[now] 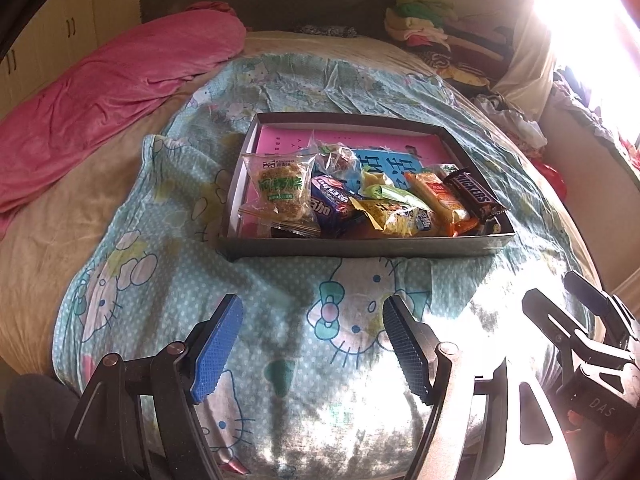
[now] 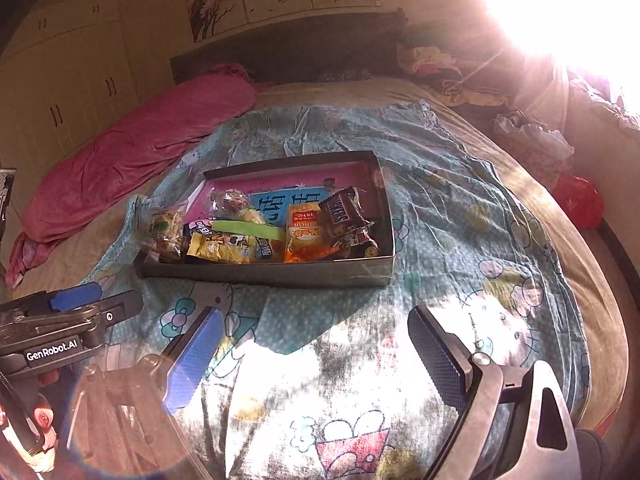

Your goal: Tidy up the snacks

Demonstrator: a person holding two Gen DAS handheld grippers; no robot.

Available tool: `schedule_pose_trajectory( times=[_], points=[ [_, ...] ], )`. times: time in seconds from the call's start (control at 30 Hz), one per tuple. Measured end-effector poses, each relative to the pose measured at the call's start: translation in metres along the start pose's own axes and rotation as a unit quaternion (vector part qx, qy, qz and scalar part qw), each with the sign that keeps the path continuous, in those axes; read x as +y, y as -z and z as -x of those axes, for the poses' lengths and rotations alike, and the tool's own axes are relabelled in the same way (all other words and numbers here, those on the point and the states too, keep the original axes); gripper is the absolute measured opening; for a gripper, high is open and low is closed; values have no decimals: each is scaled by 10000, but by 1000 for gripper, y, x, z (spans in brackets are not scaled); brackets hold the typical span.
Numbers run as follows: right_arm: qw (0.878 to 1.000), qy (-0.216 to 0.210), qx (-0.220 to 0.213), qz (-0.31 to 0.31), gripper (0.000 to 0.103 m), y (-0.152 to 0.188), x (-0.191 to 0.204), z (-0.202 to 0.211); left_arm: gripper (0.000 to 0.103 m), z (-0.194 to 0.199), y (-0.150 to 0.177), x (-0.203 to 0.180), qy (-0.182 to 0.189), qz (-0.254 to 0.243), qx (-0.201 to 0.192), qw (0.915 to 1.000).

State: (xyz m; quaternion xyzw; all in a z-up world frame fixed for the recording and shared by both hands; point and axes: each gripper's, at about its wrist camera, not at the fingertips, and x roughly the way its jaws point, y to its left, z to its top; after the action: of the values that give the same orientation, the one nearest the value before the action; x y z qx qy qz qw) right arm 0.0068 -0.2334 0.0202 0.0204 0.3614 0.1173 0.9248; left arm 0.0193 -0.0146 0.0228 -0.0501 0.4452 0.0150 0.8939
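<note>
Left gripper (image 1: 312, 344) and right gripper (image 2: 316, 356): both released, empty, near the box | Snacks (image 1: 384, 204): heaped in box (image 1: 360, 246) on bed | Handling: light, crinkly, slippery wrappers, contents likely crushable | Grip: pinch across a packet's middle, gently.

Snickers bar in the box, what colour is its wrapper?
Dark brown, on the Snickers bar, clearest in the left wrist view.

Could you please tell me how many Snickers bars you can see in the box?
1: a Snickers bar lies on the snack pile at the right end of the box. Others may be hidden under the pile.
</note>
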Motion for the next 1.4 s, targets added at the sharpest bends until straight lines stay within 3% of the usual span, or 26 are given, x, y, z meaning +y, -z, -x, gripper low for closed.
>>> schedule_pose_trajectory(
  times=[1.4],
  points=[
    [10000, 63, -17, 33, 93, 1, 1, 0, 74, -2, 1, 4, -186, 2, 47, 9998]
  ],
)
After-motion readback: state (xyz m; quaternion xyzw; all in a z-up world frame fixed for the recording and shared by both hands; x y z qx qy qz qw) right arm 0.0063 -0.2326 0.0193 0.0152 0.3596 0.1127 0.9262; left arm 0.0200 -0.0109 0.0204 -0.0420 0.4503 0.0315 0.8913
